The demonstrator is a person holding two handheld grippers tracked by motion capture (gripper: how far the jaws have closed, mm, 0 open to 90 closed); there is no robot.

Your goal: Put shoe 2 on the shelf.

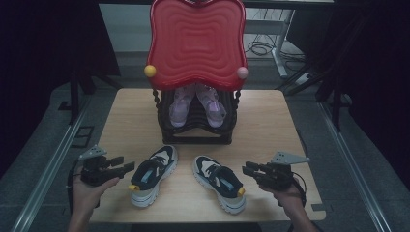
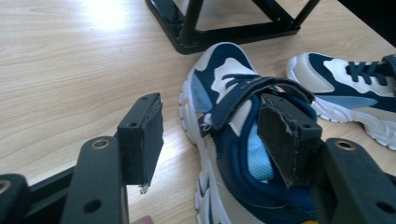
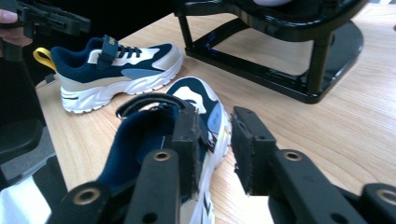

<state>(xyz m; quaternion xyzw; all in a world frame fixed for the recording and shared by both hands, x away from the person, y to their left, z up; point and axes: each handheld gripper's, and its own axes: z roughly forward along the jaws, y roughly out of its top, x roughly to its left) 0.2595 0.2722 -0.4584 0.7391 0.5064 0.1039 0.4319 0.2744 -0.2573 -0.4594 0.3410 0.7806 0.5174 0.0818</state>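
Two sneakers lie on the wooden counter [image 1: 130, 121], near its front edge. They are navy blue and white, with cream sides, thick white soles, a light blue patch and light blue inside. Each has a dark strap over the laces and a yellow loop at the heel. The left sneaker [image 1: 153, 175] points its toe toward the back of the counter and a bit to the right. The right sneaker [image 1: 220, 182] points its toe back and to the left. The toes are closer together than the heels, and the two shoes do not touch.

The left tool [image 1: 126, 163] sits just beside the left sneaker's heel, near the front left corner. Its jaws are wide open — in the left gripper view one jaw is over the bare wood and the other is over the shoe's opening, by the strap. It holds nothing.

The right tool [image 1: 246, 168] is just beside the right sneaker, near the front right corner. Its jaws are narrow, with a small gap, and hold nothing. One jaw is over the shoe's side.

Behind the shoes, in the middle of the counter, stands a black rack [image 1: 198, 126] with a pair of purple sandals [image 1: 197, 107] on it. A big red wavy tray [image 1: 197, 42] sits on top — it hides part of the sandals.
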